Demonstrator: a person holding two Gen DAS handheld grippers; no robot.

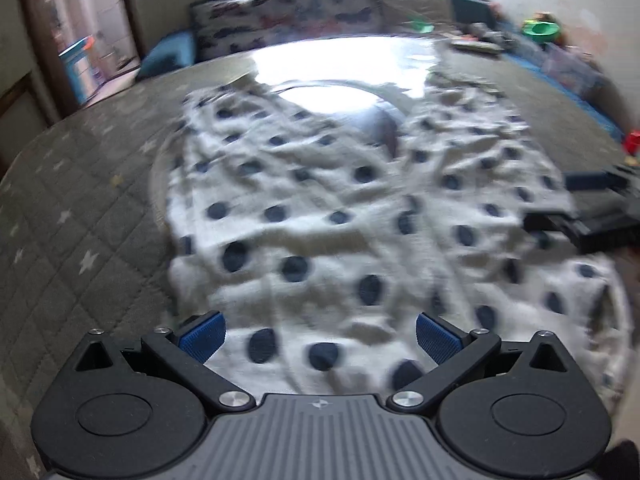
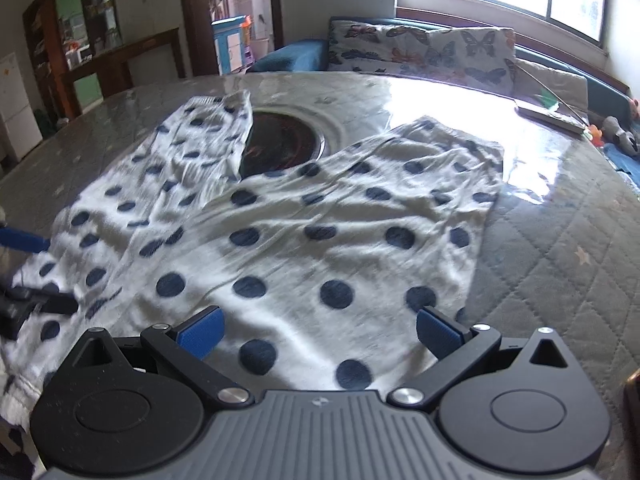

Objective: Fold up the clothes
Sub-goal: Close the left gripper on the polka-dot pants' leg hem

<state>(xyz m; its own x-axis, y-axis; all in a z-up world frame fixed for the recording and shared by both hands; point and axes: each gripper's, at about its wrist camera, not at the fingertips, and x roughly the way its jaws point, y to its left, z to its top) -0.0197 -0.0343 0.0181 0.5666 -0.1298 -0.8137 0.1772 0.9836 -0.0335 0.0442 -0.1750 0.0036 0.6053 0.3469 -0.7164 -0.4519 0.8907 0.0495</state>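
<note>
White trousers with dark blue polka dots [image 1: 320,208] lie spread on a round table, legs pointing away, waist end near me. They also show in the right wrist view [image 2: 304,232]. My left gripper [image 1: 320,338] is open and empty, just above the waist end. My right gripper [image 2: 318,332] is open and empty, over the near edge of the right leg. The left gripper shows at the left edge of the right wrist view [image 2: 24,240]. The right gripper shows at the right edge of the left wrist view [image 1: 592,208]. The left wrist view is blurred.
The table carries a grey quilted cover with stars [image 2: 560,248] under clear plastic, with a round dark inset [image 2: 280,140] in its middle between the trouser legs. A butterfly-print cushion [image 2: 424,54] and blue bench stand behind. Toys [image 2: 616,132] lie far right.
</note>
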